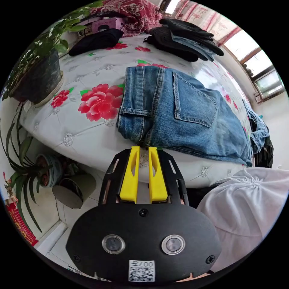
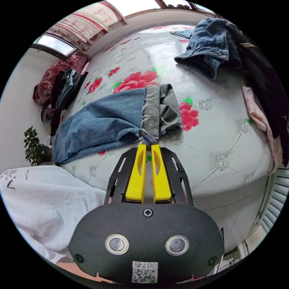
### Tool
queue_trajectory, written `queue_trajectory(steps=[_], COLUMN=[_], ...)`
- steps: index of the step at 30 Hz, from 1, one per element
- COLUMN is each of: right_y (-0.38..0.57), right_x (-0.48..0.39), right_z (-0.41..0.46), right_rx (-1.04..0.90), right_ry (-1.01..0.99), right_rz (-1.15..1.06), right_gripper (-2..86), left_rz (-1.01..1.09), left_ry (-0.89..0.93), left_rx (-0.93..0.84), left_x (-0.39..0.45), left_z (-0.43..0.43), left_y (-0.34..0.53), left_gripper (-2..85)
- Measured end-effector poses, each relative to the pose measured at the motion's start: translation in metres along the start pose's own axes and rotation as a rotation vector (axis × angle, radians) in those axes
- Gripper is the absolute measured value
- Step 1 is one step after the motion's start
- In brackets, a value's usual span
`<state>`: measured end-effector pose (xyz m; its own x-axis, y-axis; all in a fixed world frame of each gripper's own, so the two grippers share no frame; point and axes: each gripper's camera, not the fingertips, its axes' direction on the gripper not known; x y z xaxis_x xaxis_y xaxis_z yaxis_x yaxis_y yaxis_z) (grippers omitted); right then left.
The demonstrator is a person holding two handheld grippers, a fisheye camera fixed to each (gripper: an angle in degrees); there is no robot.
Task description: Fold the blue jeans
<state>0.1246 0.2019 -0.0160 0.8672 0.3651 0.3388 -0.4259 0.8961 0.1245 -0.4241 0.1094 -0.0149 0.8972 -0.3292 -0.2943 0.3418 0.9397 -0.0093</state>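
The blue jeans [image 1: 186, 114] lie folded lengthwise on a white bedcover printed with red flowers [image 1: 90, 129], back pocket facing up. My left gripper [image 1: 144, 148] is at the near corner of the waistband, its yellow jaws almost together with the denim edge at their tips. In the right gripper view the jeans [image 2: 102, 123] stretch away to the left, and the leg ends are turned over so the grey inside shows. My right gripper [image 2: 148, 145] meets the frayed hem corner, its jaws pinched close on it.
A potted plant [image 1: 39, 75] stands on the bed's left corner, with more pots [image 1: 48, 171] on the floor below. Stacked dark clothes [image 1: 186, 39] sit at the far side. A heap of denim [image 2: 210, 45] and dark and pink garments [image 2: 256, 111] lie to the right. A person's white shirt [image 2: 45, 198] is close.
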Motion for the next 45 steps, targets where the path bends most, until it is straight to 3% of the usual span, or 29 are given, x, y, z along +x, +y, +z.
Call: queue_trajectory(steps=[5, 9, 14, 17, 19, 23, 27, 29, 31, 36, 39, 45], right_y=[-0.008, -0.004, -0.011, -0.020, -0.027, -0.040, -0.030, -0.023, -0.025, -0.054, -0.066, -0.091], right_x=[-0.002, -0.002, -0.002, -0.027, -0.050, -0.148, -0.259, -0.278, -0.270, -0.138, -0.068, -0.047], right_z=[-0.028, -0.037, 0.015, 0.013, -0.001, -0.061, -0.053, -0.036, -0.024, -0.016, -0.002, 0.031], right_rx=[0.081, 0.201, 0.054, 0.054, 0.095, 0.363, 0.253, 0.203, 0.187, 0.190, 0.108, -0.013], right_ry=[0.004, -0.065, -0.125, 0.024, 0.053, -0.019, -0.293, -0.265, -0.180, 0.121, 0.128, 0.035], right_rz=[0.004, 0.030, 0.142, 0.145, 0.082, -0.329, -0.775, -0.815, -0.767, -0.271, -0.067, -0.092], right_gripper=[3.7, 5.6, 6.6, 5.4, 4.8, 4.3, 5.8, 6.5, 7.3, 7.3, 7.6, 3.6], left_rz=[0.021, -0.092, -0.006, 0.030, 0.051, 0.169, 0.206, 0.211, 0.221, 0.155, 0.062, -0.004], left_ry=[-0.041, -0.086, -0.029, 0.075, 0.155, 0.267, 0.322, 0.313, 0.292, 0.220, 0.225, 0.240], left_rx=[0.032, 0.079, 0.168, 0.227, 0.233, 0.186, 0.154, 0.170, 0.178, 0.183, 0.186, 0.185], left_x=[-0.007, -0.024, 0.027, 0.075, 0.103, 0.164, 0.193, 0.196, 0.196, 0.174, 0.161, 0.167], left_z=[-0.034, -0.061, -0.065, -0.058, -0.048, -0.022, -0.010, -0.014, -0.019, -0.024, -0.020, -0.017], left_y=[0.015, 0.042, 0.034, 0.026, 0.025, 0.024, 0.023, 0.026, 0.031, 0.053, 0.062, 0.060], left_gripper=[8.3, 7.8, 7.5, 6.5, 6.2, 5.9, 5.2, 5.1, 5.0, 4.7, 4.4, 4.0])
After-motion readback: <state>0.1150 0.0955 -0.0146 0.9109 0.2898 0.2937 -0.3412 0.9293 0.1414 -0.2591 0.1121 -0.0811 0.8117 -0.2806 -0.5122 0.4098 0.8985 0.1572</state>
